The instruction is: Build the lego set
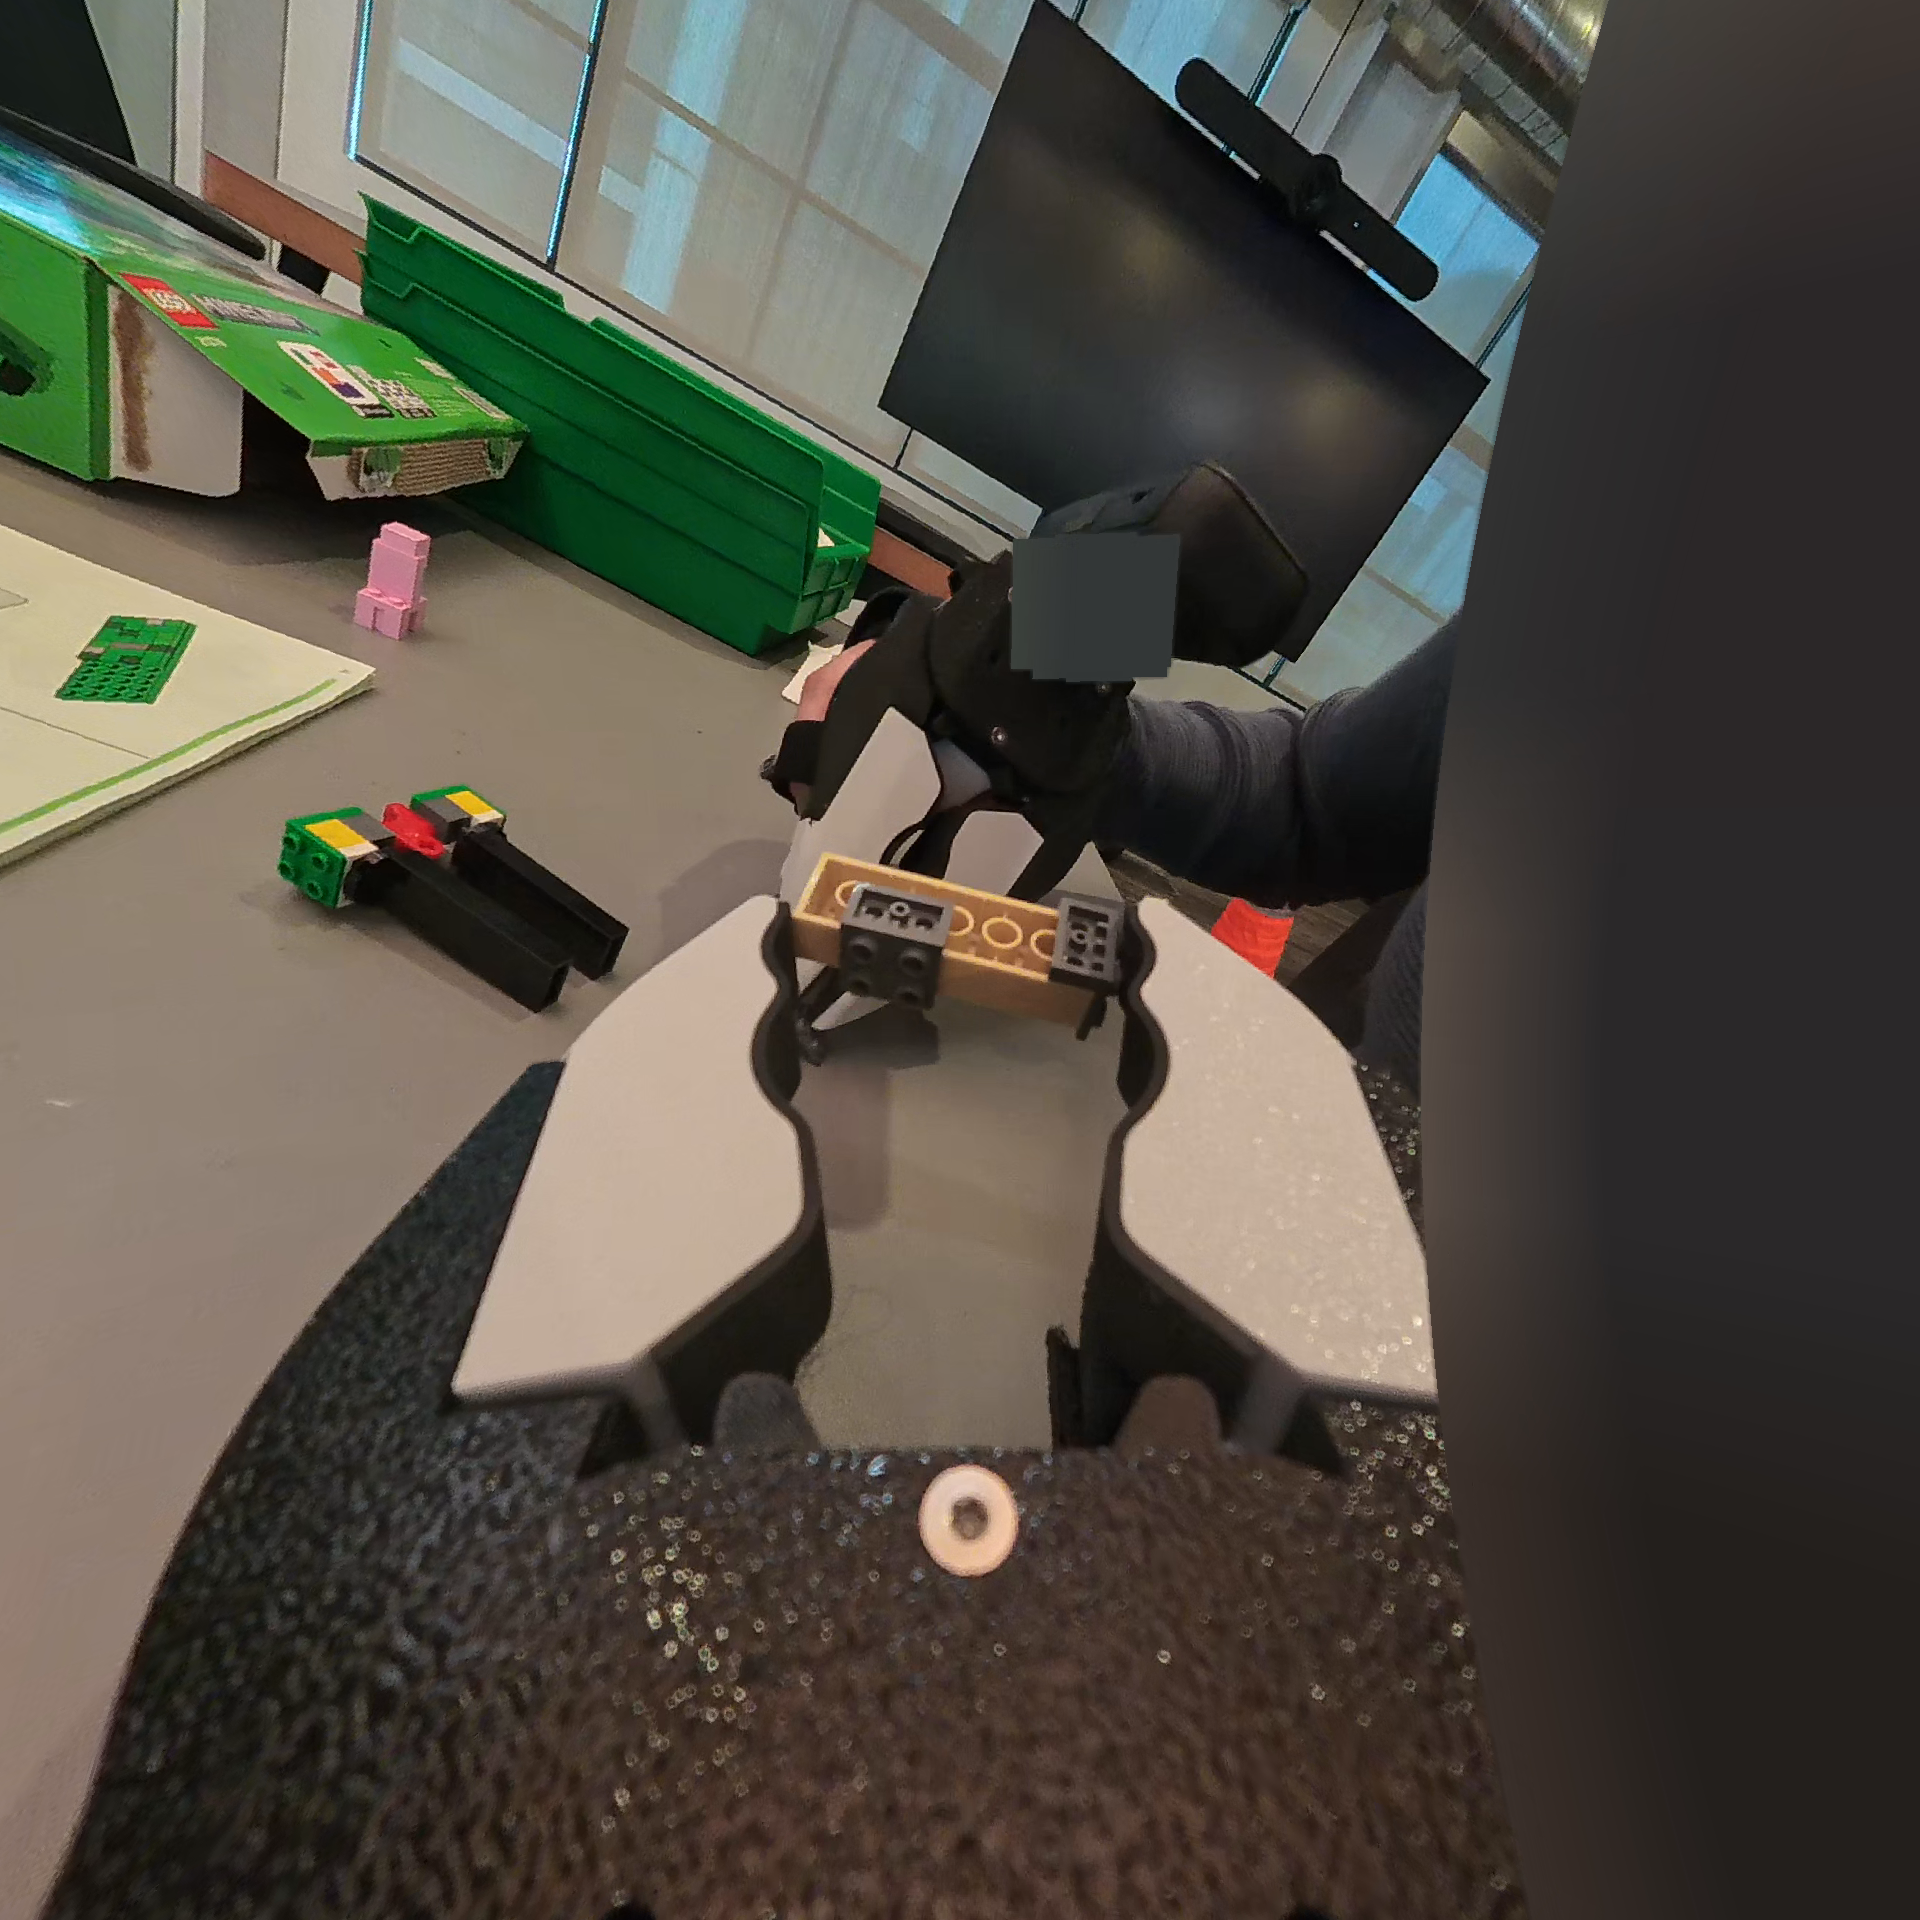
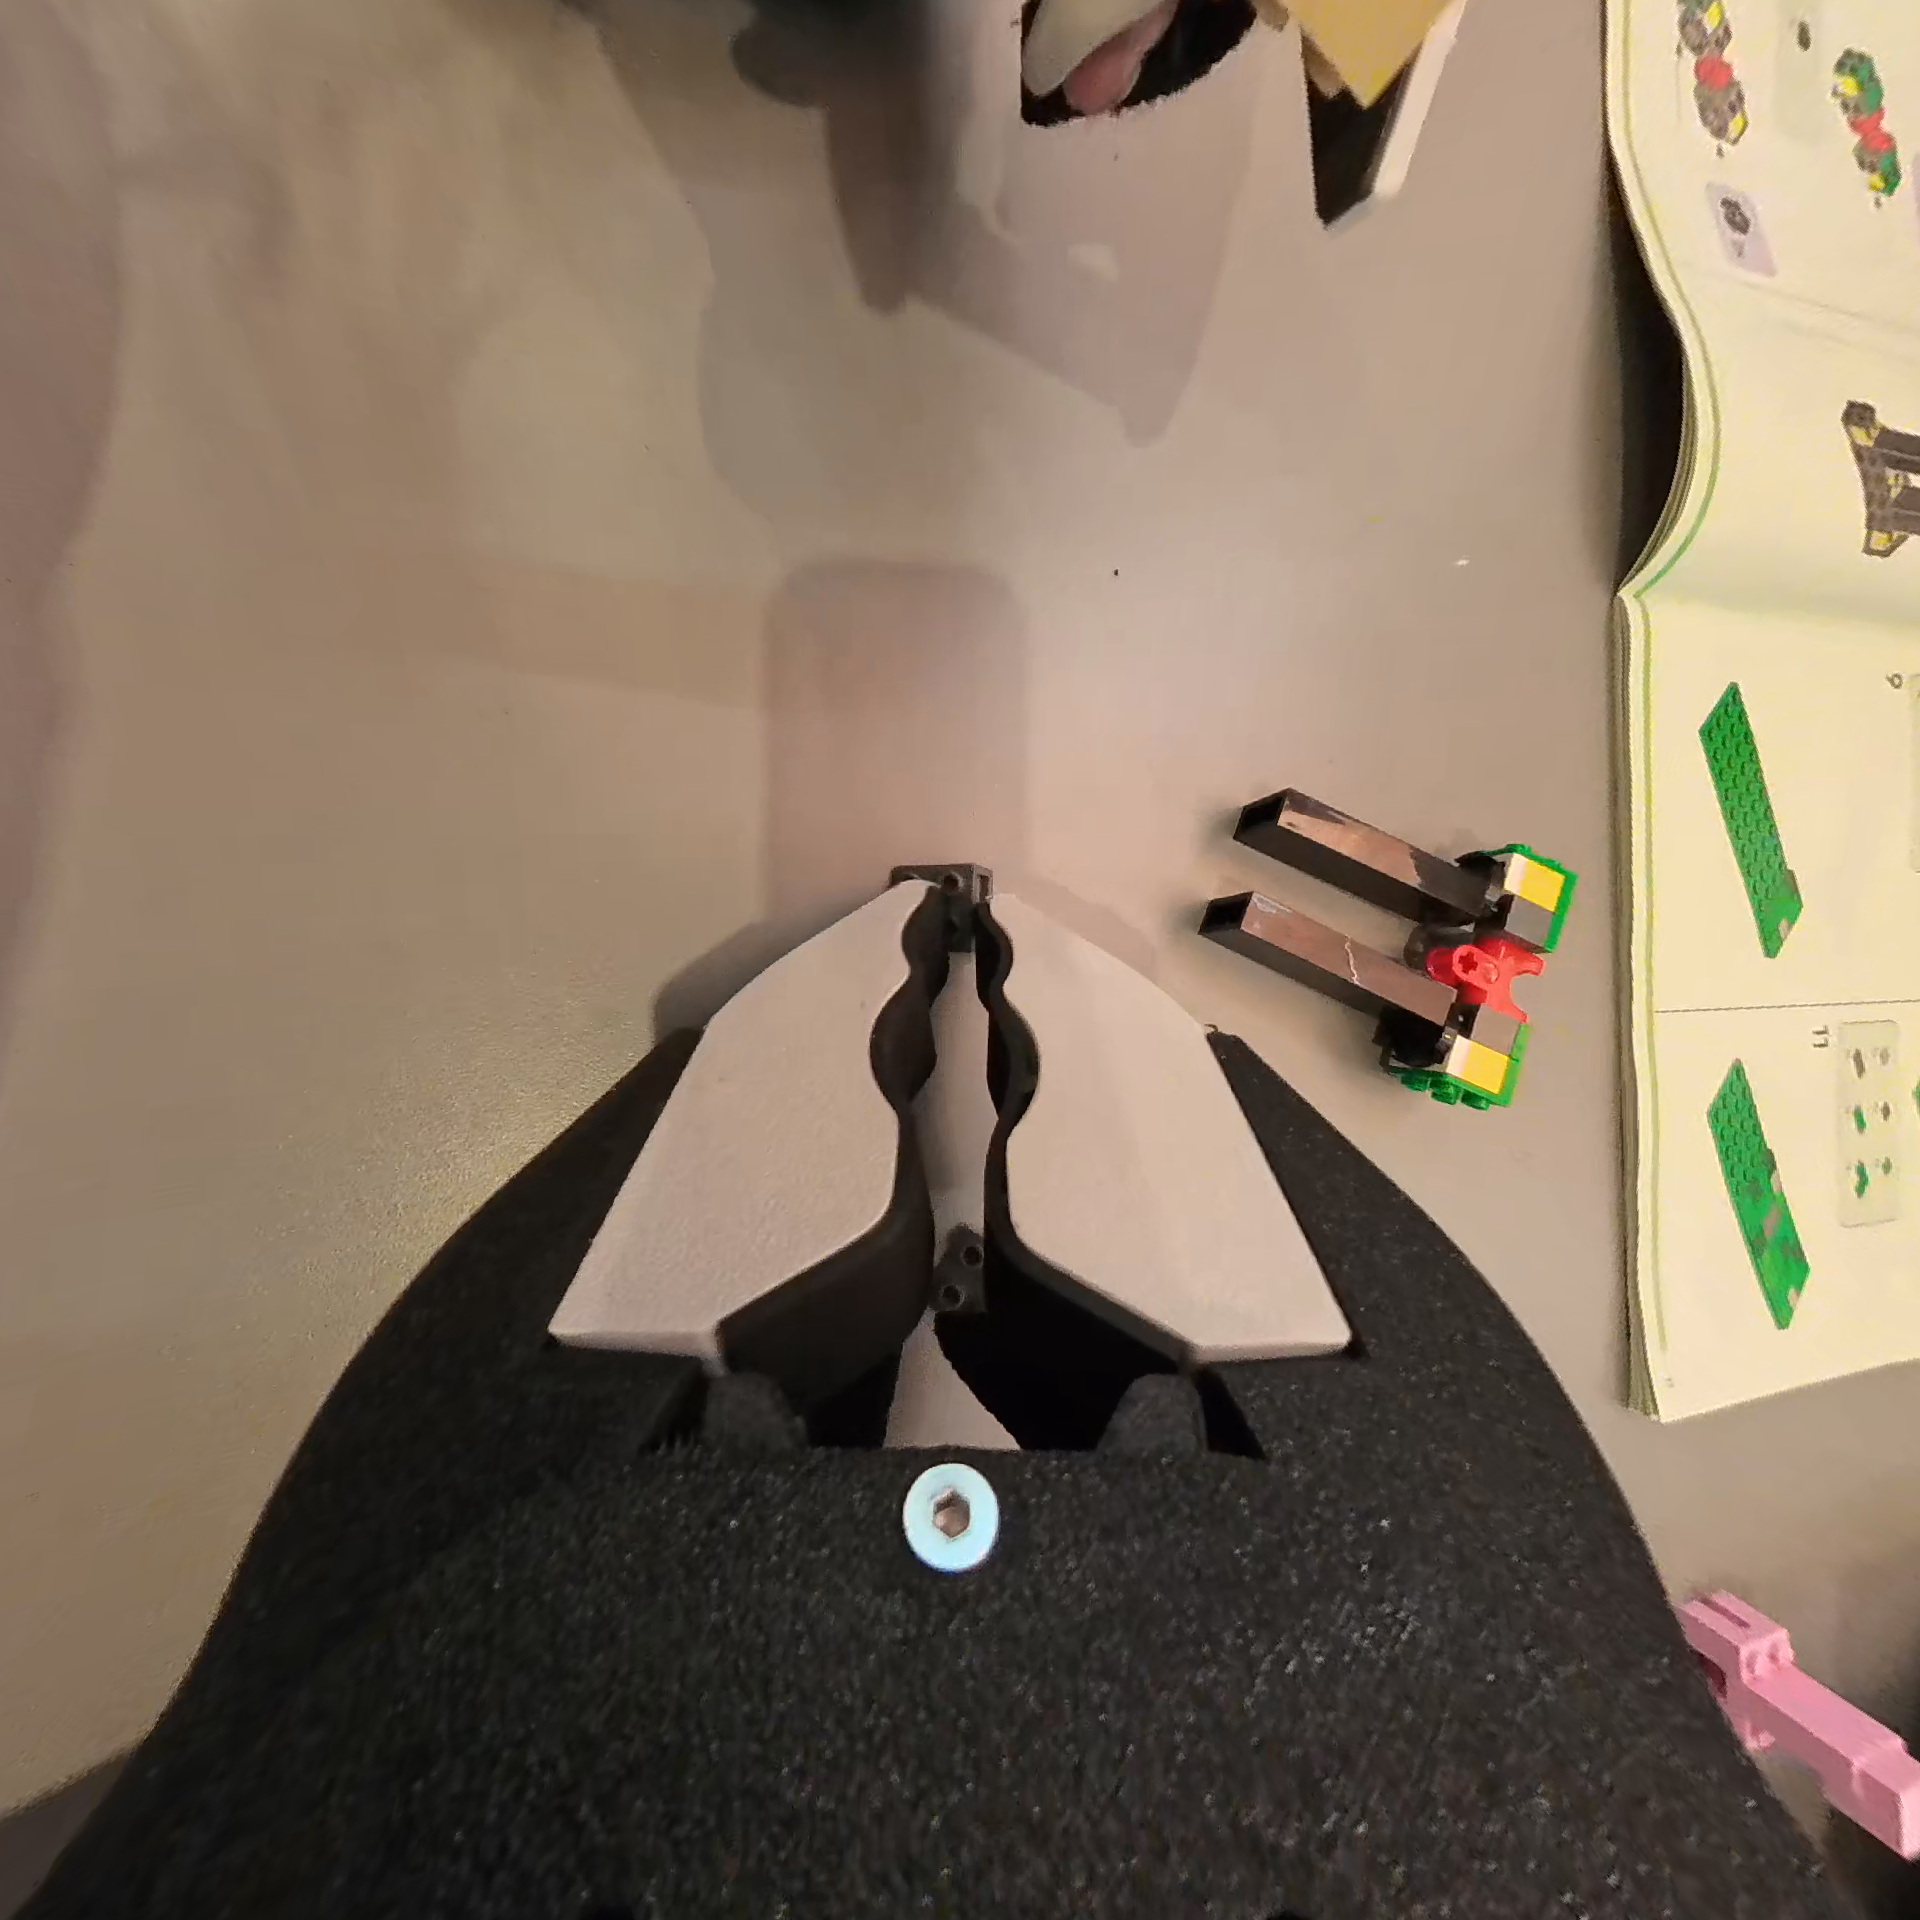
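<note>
My left claw [image 1: 951, 966] is gripping a long tan lego brick [image 1: 945, 940] carrying two dark grey bracket pieces [image 1: 896, 940], held above the grey table [image 1: 260, 1091].

My right claw [image 2: 948, 904] is pinching a small dark grey lego piece [image 2: 951, 883] at its nearly closed tips, near a black-legged, green-footed lego assembly [image 2: 1392, 945].

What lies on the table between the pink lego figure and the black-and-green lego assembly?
Nothing: in the left wrist view, only bare grey table separates the small pink lego figure from the black-and-green lego assembly with twin black beams. The open instruction booklet lies beside that stretch.
</note>
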Demonstrator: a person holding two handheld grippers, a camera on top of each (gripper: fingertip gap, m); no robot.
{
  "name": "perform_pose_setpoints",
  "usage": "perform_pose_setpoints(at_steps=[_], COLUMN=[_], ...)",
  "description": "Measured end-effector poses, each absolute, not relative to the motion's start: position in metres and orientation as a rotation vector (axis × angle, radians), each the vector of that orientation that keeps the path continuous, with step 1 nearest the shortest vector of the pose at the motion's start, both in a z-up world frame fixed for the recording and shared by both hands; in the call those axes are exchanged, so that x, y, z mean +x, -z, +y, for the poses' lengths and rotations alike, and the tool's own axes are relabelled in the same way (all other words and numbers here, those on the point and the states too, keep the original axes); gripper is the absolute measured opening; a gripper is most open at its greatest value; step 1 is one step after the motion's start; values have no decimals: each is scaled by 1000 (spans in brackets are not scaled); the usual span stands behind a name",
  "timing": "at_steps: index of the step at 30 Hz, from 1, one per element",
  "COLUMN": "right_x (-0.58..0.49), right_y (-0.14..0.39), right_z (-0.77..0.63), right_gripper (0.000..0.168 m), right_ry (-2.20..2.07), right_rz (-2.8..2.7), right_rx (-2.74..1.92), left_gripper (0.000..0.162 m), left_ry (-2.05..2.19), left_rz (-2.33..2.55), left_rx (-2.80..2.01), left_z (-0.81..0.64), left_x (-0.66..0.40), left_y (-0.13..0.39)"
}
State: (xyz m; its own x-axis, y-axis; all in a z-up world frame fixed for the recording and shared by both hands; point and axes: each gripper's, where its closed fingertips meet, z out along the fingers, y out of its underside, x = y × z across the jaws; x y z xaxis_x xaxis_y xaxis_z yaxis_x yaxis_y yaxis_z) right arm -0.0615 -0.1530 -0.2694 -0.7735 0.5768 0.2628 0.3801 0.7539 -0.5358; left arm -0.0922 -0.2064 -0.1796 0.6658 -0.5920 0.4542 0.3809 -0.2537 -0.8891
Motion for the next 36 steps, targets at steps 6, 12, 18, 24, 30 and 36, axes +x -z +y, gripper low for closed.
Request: perform_pose_setpoints(at_steps=[6,12,18,24,30,36], right_x=[-66,-67,-64,-65,-64,-66], right_y=[267,268,268,274,274,267], right_z=[-149,-148,-152,-152,-152,-151], right_gripper=[0,0,13,14,12,6], right_ry=[-667,-665,-723,-649,-548,-585], right_rz=[-2506,-2515,-2565,-2606,-2595,-2480], right_rx=[-747,-802,-938,-939,-906,-857], left_gripper=[59,59,59,59,59,59], left_ry=[928,932,933,935,935,931], left_rz=[183,180,181,183,181,185], left_rx=[-1581,-1579,-1580,-1584,-1584,-1587], left_z=[-207,-207,-207,-207,-207,-207], left_x=[-92,-92,-92,-91,-91,-91], left_y=[180,180,180,180,180,181])
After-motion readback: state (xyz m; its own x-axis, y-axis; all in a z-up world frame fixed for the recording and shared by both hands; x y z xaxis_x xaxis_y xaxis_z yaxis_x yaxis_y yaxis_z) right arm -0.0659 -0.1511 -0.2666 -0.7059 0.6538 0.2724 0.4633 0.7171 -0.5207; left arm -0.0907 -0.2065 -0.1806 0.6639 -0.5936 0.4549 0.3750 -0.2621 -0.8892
